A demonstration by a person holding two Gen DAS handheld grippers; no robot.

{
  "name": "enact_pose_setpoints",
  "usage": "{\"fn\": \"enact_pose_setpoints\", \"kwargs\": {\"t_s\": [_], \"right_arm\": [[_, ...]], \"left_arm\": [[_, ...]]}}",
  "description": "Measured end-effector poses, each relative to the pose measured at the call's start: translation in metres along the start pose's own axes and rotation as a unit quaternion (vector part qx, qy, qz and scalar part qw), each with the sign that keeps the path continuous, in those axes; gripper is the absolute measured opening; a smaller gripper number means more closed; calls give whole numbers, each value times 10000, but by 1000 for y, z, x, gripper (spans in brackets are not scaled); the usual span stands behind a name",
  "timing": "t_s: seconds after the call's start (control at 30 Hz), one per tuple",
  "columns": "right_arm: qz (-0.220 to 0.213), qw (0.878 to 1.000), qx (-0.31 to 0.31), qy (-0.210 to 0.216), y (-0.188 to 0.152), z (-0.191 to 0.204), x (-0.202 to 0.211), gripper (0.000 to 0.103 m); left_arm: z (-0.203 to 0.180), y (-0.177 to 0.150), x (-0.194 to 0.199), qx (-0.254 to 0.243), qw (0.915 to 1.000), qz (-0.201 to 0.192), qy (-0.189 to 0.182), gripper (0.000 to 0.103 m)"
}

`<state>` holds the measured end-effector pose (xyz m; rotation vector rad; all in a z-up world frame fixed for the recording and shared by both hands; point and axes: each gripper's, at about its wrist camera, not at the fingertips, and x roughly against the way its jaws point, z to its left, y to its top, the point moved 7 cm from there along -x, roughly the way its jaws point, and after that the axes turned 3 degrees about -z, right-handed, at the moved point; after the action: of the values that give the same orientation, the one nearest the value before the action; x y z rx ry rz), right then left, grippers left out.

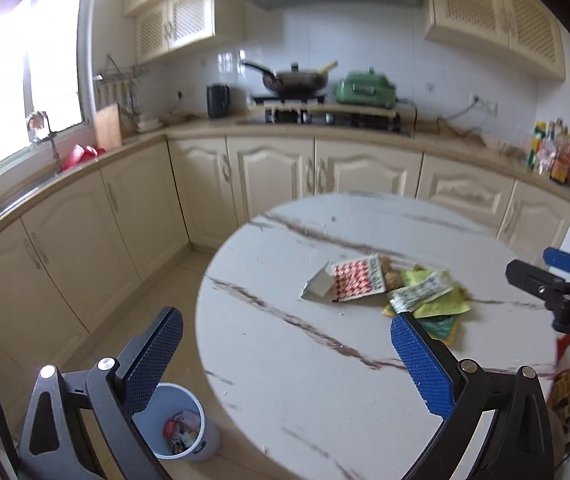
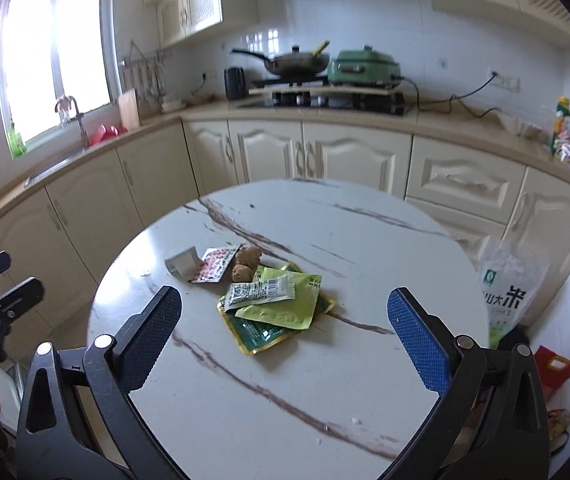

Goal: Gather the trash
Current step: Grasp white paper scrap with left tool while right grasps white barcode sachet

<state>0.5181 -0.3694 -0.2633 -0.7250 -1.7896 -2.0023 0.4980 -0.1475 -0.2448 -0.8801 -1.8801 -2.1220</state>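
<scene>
A pile of trash lies on the round marble table: a red-and-white checked packet, a folded white card, brown lumps, a white sachet and green and yellow wrappers. A pale blue bin with wrappers inside stands on the floor at the table's left. My left gripper is open and empty above the table's near left edge. My right gripper is open and empty, just short of the pile; it shows at the right of the left wrist view.
Cream cabinets and a counter run along the left and back walls, with a sink, kettle, wok and green cooker. A white rice bag and a red packet sit on the floor right of the table.
</scene>
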Motion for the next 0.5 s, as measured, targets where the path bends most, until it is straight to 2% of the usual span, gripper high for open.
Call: {"fn": "enact_pose_setpoints", "kwargs": {"t_s": [0.03, 0.27, 0.37, 0.43, 0.5], "right_arm": [[110, 9999, 11, 6, 0, 0, -13, 103], [586, 9983, -4, 75, 3, -4, -81, 103], [696, 9976, 43, 37, 4, -5, -100, 103], [776, 9970, 59, 23, 4, -4, -111, 103], [815, 9966, 76, 39, 3, -3, -117, 103]], "left_arm": [[0, 16, -24, -55, 9999, 90, -28, 102], [2, 44, -144, -221, 9963, 804, -221, 97], [0, 51, -178, -279, 9945, 955, -329, 91], [-2, 54, -198, -290, 9930, 1066, -429, 76], [-2, 57, -213, -282, 9918, 1138, -506, 74]]}}
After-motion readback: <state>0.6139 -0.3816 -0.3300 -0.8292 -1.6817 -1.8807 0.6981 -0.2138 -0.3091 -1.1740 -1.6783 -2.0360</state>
